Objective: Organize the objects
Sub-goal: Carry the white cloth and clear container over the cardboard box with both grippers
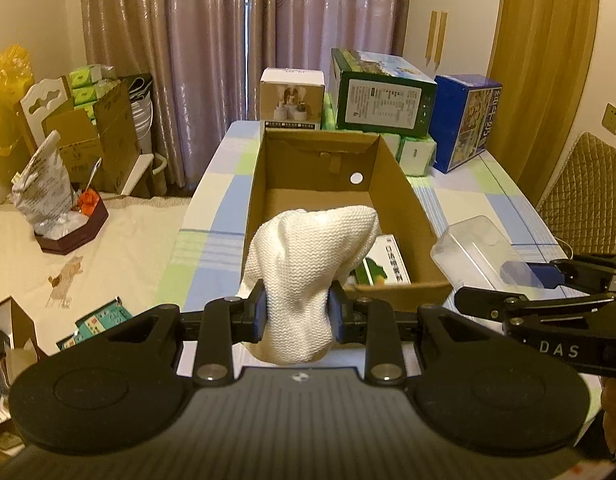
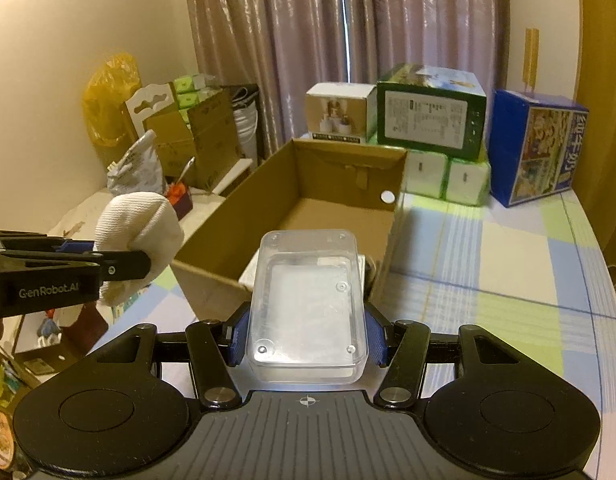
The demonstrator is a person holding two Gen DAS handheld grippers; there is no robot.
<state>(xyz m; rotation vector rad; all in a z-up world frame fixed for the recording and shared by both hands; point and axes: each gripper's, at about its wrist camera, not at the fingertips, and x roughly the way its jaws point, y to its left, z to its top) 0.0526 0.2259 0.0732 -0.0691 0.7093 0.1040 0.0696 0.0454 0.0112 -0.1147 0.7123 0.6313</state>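
My left gripper (image 1: 296,314) is shut on a white knitted cloth (image 1: 308,268), held up in front of the near end of an open cardboard box (image 1: 264,184). The same cloth (image 2: 138,236) and left gripper (image 2: 120,258) show at the left of the right wrist view. My right gripper (image 2: 308,338) is shut on a clear plastic container (image 2: 308,304), held just before the box's near edge (image 2: 212,280). That container (image 1: 475,252) and the right gripper (image 1: 519,276) appear right of the box in the left wrist view. A green and white packet (image 1: 383,264) lies inside the box.
The box stands on a table with a checked cloth (image 2: 487,264). Behind it are a white carton (image 1: 292,100), a green carton (image 1: 381,92), a blue carton (image 1: 467,120) and tissue packs (image 2: 447,178). A padded chair (image 1: 583,196) is at right. Cardboard boxes and bags (image 1: 88,128) clutter the left.
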